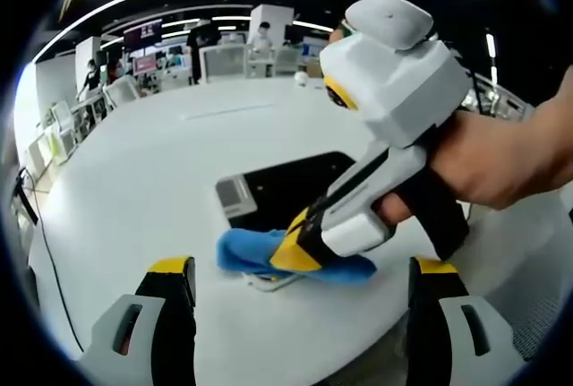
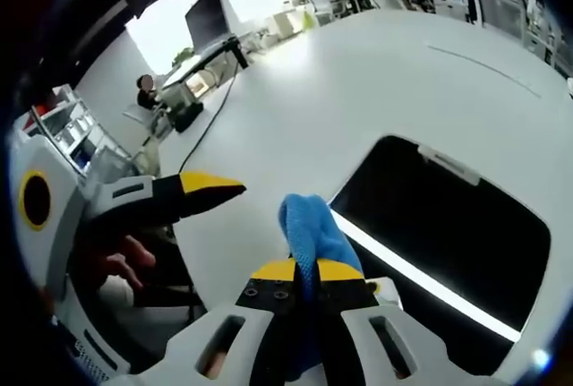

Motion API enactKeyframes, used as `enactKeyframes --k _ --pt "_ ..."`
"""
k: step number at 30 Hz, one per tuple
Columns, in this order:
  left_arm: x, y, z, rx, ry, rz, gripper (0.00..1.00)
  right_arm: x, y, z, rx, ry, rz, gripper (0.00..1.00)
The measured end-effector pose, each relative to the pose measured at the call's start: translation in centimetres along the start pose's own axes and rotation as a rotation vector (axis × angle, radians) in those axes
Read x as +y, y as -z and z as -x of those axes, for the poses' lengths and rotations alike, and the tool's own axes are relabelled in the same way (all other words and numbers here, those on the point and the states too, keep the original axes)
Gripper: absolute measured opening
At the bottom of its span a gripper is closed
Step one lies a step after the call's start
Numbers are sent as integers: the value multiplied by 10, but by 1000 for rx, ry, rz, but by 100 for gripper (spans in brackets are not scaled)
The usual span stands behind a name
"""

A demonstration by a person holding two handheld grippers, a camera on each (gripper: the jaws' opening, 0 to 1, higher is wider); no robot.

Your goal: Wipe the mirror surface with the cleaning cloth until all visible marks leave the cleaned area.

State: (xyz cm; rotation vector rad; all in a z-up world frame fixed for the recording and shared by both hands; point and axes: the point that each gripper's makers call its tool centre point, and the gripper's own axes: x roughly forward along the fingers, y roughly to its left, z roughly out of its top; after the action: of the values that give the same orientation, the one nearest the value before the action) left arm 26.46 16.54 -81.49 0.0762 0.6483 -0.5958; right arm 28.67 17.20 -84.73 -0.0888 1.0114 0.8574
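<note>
At the near edge of the white round tabletop [image 1: 134, 198], the crumpled blue cleaning cloth [image 2: 309, 229] is clamped in the closed right gripper [image 2: 304, 271] at the dark rectangular mirror [image 2: 448, 225], where flat, overlapping strokes are best used, while the left gripper [image 1: 300, 278] is held agape, empty.

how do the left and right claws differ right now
The right claw is shut on the blue cleaning cloth at the mirror's edge; the left claw is open and empty above the white table. Both have yellow tips and white bodies.

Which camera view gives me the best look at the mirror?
The right gripper view: the mirror lies large and close, its dark face and pale rim open. In the left gripper view the mirror is smaller, with the right gripper and blue cloth covering its near part.
</note>
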Motion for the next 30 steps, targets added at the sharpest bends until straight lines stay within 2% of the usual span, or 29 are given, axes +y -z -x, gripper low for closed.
enactKeyframes --k 19,30 --pt "0 -1 0 -2 0 2 100 0 0 0 3 -12 -4 1" --pt "-1 0 0 3 5 0 100 -8 -10 -3 3 3 17 0"
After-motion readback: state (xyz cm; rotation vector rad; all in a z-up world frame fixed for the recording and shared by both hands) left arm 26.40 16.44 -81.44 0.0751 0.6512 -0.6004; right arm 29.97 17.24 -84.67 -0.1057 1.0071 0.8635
